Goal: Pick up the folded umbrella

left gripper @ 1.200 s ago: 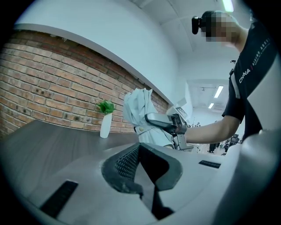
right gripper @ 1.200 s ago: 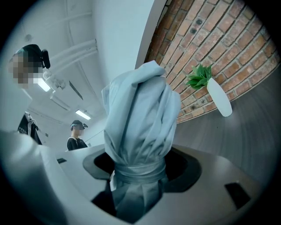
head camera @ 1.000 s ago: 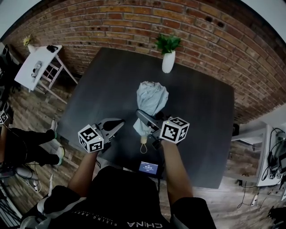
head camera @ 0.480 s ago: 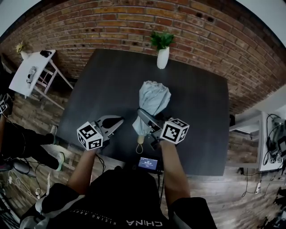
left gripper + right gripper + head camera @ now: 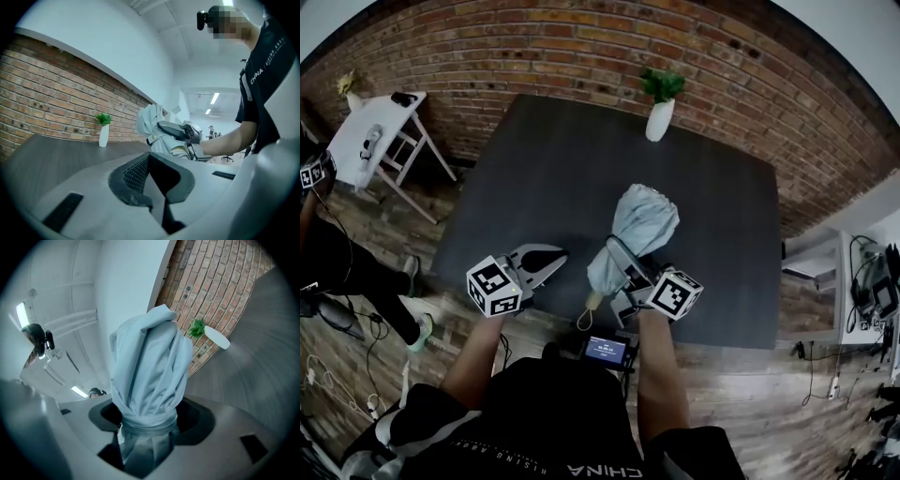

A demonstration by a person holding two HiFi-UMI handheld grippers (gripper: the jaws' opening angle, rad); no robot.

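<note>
The folded umbrella (image 5: 641,225) is pale blue-grey, with a tan handle and loop hanging at its lower left end. My right gripper (image 5: 624,273) is shut on its lower part near the handle. In the right gripper view the bundled fabric (image 5: 150,371) rises from between the jaws of the right gripper (image 5: 149,422). From the left gripper view, the umbrella (image 5: 150,123) is held up off the dark table (image 5: 47,154). My left gripper (image 5: 540,259) hovers to the left of the umbrella, shut and holding nothing.
A white vase with a green plant (image 5: 657,117) stands at the far edge of the dark table (image 5: 534,178), by the brick wall. A small screen device (image 5: 607,350) sits at the near edge. A white side table (image 5: 366,141) stands at left.
The umbrella has tilted and shifted right and nearer me, its handle now over the table's near edge. The right gripper moved with it. The left gripper has hardly moved.
</note>
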